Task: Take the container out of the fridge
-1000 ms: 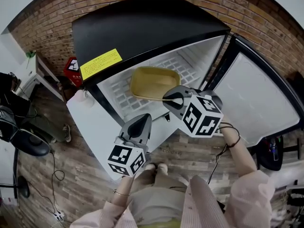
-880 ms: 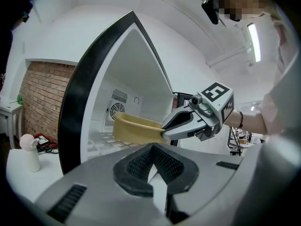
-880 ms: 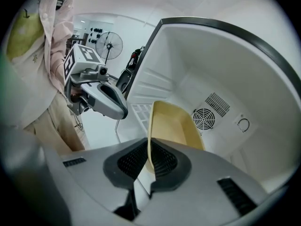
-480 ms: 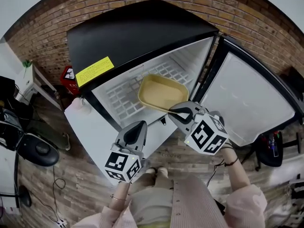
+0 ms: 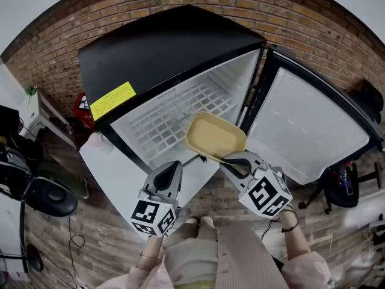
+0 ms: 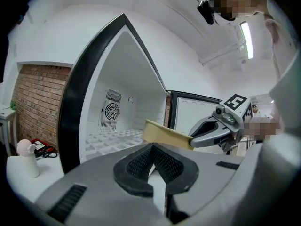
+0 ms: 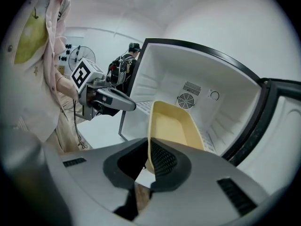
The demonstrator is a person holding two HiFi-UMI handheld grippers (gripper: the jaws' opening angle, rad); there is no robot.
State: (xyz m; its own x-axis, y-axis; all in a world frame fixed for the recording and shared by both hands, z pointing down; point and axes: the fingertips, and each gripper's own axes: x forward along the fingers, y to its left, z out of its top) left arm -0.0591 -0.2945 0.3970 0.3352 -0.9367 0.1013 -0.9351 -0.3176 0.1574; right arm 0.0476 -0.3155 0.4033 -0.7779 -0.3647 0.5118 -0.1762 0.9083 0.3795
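Note:
A shallow yellow container (image 5: pixel 215 136) hangs at the mouth of the open black fridge (image 5: pixel 168 41), past the front edge of its white wire shelf (image 5: pixel 165 122). My right gripper (image 5: pixel 231 161) is shut on the container's near rim. In the right gripper view the rim (image 7: pixel 149 140) runs edge-on between the right gripper's (image 7: pixel 148 161) pads. My left gripper (image 5: pixel 171 172) hovers left of the container, shut and empty, apart from it. The left gripper view shows the left gripper's (image 6: pixel 154 149) jaws together, with the container (image 6: pixel 164 136) and the right gripper (image 6: pixel 209 134) beyond.
The fridge door (image 5: pixel 307 125) stands swung open to the right. A white bottle (image 6: pixel 27 157) sits on a low white surface at the left, and a red object (image 5: pixel 84 104) lies beside the fridge. Chairs (image 5: pixel 36 191) and cables stand on the wooden floor.
My right gripper has drawn the yellow container off the shelf, out to the fridge's front edge and toward me. The left gripper has barely shifted.

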